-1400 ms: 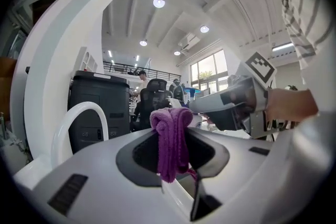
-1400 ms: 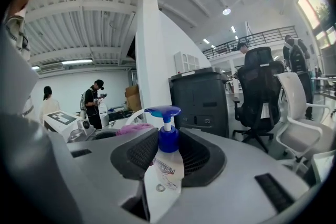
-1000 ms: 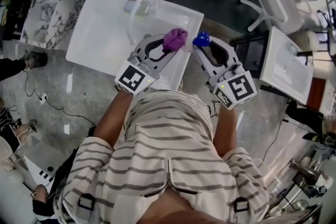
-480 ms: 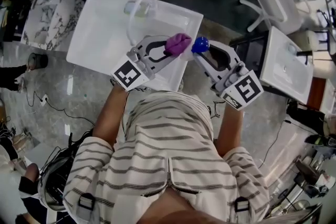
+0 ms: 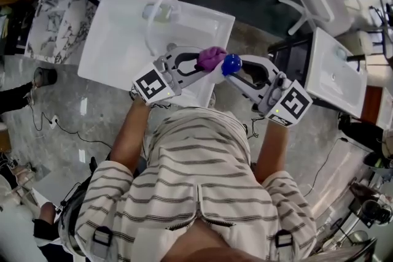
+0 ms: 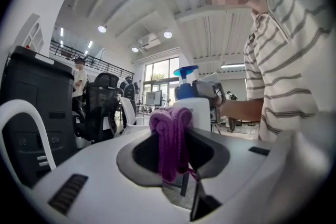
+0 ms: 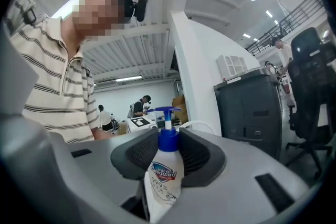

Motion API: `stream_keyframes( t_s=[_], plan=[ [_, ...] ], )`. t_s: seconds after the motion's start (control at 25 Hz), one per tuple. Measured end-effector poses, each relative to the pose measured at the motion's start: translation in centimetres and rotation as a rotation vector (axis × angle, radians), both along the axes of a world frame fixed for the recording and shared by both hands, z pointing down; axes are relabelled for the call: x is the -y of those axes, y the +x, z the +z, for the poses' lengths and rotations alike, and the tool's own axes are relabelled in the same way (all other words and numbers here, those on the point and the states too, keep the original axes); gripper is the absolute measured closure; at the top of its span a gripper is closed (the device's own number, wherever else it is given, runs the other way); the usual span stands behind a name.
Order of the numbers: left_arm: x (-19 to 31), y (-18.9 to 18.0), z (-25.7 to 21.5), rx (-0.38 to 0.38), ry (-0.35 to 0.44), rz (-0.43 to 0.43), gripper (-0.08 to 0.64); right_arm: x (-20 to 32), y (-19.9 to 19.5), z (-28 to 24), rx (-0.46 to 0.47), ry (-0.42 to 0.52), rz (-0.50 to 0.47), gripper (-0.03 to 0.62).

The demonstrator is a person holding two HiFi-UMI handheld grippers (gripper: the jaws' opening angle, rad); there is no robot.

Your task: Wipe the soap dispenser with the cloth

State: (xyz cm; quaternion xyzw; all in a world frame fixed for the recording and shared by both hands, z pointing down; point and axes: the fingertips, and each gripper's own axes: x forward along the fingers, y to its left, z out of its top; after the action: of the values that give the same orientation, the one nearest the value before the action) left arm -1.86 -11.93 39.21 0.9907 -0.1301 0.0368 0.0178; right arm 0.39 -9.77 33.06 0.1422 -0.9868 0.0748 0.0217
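Both sets of fingers are full: the left gripper (image 6: 173, 157) pinches the bunched purple cloth (image 6: 170, 134), and the right gripper (image 7: 165, 165) clamps the soap dispenser (image 7: 164, 178) upright, aloft just beside the cloth over the sink (image 5: 113, 40), presumably so the cloth can rub it.

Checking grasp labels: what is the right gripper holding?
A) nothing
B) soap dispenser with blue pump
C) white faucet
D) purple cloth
B: in the right gripper view, the right gripper is shut on the soap dispenser; the purple cloth is in the left gripper.
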Motion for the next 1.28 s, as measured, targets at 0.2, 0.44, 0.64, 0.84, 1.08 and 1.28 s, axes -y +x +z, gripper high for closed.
stream_keyframes(
  t_s=[0.2,0.44,0.64,0.84,1.08,1.28],
  plan=[
    [-0.5,0.6,1.3,0.000,-0.040,0.028,0.446,-0.6,0.0,0.0,0.019,-0.015,-0.029,0.457],
    [-0.9,0.5,2.0,0.028,-0.051,0.044,0.446,-0.7,0.3,-0.1,0.063,-0.036,-0.042,0.457],
    [-1.0,0.0,2.9,0.045,-0.058,0.022,0.446,-0.4,0.4,-0.2,0.079,-0.039,-0.022,0.457],
    [-1.1,-0.6,3.2,0.048,-0.068,-0.005,0.446,0.5,0.8,0.1,0.089,-0.056,0.019,0.456],
    [-0.6,-1.7,2.6,0.022,-0.081,-0.110,0.446,2.1,0.6,0.9,0.040,-0.062,0.112,0.456],
    [0.3,-2.3,2.4,0.022,-0.070,-0.220,0.446,3.3,0.7,1.5,0.043,-0.071,0.211,0.457]
  ],
)
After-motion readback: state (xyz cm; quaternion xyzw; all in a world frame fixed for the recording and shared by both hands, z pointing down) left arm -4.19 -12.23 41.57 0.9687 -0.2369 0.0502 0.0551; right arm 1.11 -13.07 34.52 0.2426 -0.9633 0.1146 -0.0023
